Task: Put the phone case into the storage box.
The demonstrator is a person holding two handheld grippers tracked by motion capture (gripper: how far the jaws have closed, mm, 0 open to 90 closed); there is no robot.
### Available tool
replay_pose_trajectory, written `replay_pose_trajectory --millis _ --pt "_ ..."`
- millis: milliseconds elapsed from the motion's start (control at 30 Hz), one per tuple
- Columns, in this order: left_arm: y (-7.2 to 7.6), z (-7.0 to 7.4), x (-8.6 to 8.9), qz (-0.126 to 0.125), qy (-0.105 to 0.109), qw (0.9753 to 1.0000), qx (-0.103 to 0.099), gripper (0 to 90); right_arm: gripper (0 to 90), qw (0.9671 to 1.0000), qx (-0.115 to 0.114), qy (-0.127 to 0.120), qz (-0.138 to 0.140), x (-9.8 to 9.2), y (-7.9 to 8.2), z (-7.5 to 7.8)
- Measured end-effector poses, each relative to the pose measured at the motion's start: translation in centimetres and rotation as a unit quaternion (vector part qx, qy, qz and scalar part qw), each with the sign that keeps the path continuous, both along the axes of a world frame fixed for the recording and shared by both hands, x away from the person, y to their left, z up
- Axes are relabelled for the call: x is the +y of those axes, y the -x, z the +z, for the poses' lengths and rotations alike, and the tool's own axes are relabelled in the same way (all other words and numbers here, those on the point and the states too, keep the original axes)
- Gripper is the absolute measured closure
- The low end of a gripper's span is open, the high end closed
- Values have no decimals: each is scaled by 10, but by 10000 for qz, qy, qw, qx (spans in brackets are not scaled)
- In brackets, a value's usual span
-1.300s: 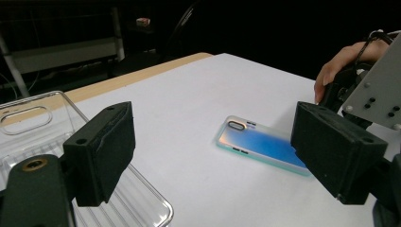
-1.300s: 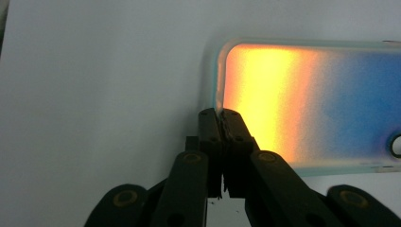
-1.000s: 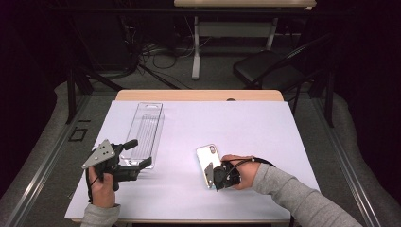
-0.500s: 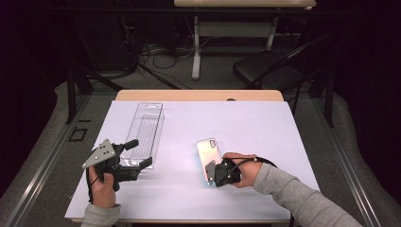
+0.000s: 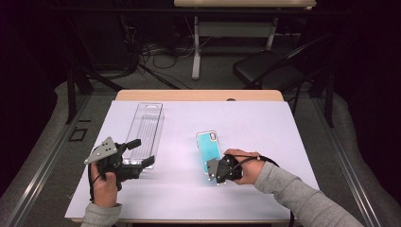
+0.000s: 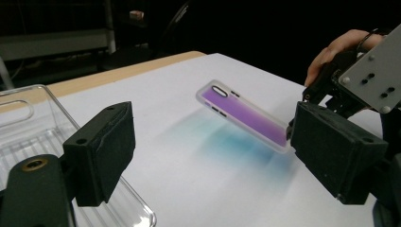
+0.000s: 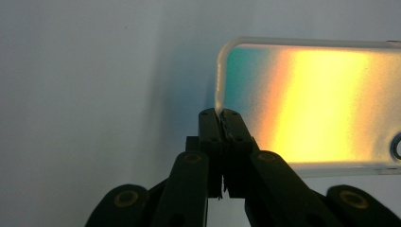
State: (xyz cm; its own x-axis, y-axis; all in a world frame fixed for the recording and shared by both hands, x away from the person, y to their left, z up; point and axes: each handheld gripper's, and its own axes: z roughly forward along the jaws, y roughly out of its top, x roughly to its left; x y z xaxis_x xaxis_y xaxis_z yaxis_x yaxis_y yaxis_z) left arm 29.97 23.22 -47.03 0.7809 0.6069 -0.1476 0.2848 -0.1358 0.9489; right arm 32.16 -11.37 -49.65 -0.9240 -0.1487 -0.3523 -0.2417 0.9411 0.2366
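An iridescent phone case (image 5: pixel 209 146) with a clear rim is held at its near end by my right gripper (image 5: pixel 211 169), which is shut on the rim. In the right gripper view the jaws (image 7: pixel 220 116) pinch the case (image 7: pixel 312 104) at its corner edge. Seen from the left gripper view, the case (image 6: pixel 241 113) hangs tilted just above the white sheet and casts a bluish glow under it. My left gripper (image 5: pixel 141 152) stands open at the near end of a clear plastic tray (image 5: pixel 144 125), with nothing between its pads (image 6: pixel 217 156).
A white sheet (image 5: pixel 265 127) covers most of the wooden table (image 5: pixel 198 95). The clear tray (image 6: pixel 28 123) lies lengthwise at the left. A black chair (image 5: pixel 267 71) and cables sit on the floor beyond the table's far edge.
The case has tipped in my right gripper; its face went from silvery to teal in the high view and now reaches farther up the table. The left gripper has stayed put.
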Motion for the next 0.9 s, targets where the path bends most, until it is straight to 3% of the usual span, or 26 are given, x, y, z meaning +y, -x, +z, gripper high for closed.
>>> replay_pose_trajectory --millis 200,400,500,667,900 --pt "-6 0 -5 11 26 9995 302 148 885 9999 -89 -52 -70 -4 -1 4" --pt "-12 2 -11 146 -12 9974 710 143 884 9996 -237 13 -117 -8 -3 10" --pt "-16 3 -13 161 -17 9955 929 129 884 9993 -312 -19 -181 -9 -4 16" --pt "-23 6 -17 388 -64 9916 1228 156 884 9988 -434 -73 -203 -9 -7 25" --pt "-30 13 -21 444 -126 9904 1305 166 884 9980 -566 -106 -251 -10 -12 33"
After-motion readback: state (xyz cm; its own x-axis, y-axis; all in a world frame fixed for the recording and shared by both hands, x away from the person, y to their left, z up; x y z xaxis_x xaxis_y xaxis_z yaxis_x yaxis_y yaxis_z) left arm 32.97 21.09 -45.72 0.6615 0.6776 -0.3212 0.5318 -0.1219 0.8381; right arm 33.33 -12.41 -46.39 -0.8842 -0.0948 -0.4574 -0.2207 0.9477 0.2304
